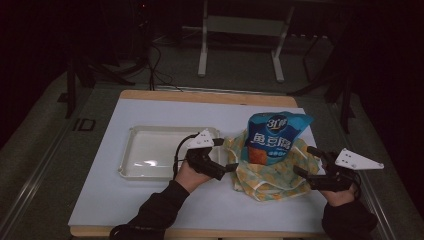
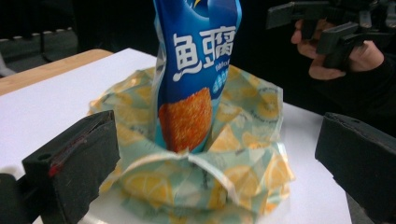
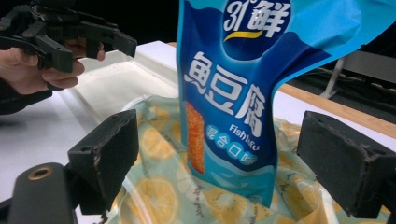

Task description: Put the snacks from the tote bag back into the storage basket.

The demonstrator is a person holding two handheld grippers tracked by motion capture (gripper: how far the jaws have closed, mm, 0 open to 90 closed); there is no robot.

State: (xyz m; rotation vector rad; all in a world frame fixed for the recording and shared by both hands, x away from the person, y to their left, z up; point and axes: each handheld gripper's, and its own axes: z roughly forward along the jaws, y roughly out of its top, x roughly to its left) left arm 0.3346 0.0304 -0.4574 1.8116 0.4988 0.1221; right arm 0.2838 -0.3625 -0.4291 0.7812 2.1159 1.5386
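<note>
A blue snack packet [image 1: 272, 137] with white characters stands upright inside a crumpled lemon-print bag [image 1: 270, 182] at the middle right of the white board. My left gripper [image 1: 226, 154] is open at the bag's left edge, its jaws wide apart. My right gripper [image 1: 303, 160] is open at the bag's right edge. In the left gripper view the packet [image 2: 196, 70] rises out of the lemon-print bag [image 2: 243, 172] ahead of the spread jaws. In the right gripper view the packet [image 3: 233, 93] and bag [image 3: 159, 196] sit between the wide jaws without contact.
A shallow white tray [image 1: 131, 131] lies on the white board [image 1: 150, 205] left of the bag, just behind my left hand. The wooden table edge [image 1: 200, 96] runs along the back. Metal stand legs [image 1: 202, 60] and cables [image 1: 155, 70] are on the floor beyond.
</note>
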